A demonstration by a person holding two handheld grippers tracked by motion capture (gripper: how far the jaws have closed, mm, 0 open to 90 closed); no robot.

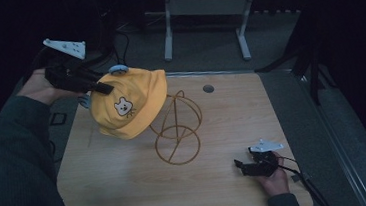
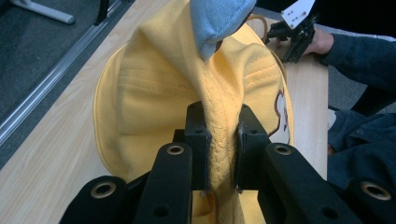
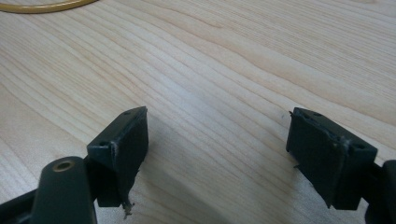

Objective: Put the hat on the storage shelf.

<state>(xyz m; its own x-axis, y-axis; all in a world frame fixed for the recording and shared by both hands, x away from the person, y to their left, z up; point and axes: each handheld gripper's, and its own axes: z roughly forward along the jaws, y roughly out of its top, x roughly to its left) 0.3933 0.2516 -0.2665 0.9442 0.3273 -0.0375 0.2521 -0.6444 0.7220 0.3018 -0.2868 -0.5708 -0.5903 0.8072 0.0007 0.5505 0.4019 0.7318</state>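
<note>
A soft yellow hat (image 1: 130,103) with a little bear face and blue ears is pinched tight by the left gripper (image 1: 103,87) above the wooden table (image 1: 128,188), while the right gripper (image 3: 217,154) is held wide open with nothing in it.

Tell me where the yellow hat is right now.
In the high view the yellow hat hangs above the table's far left, pinched by the left gripper, just left of the gold wire stand.
</note>
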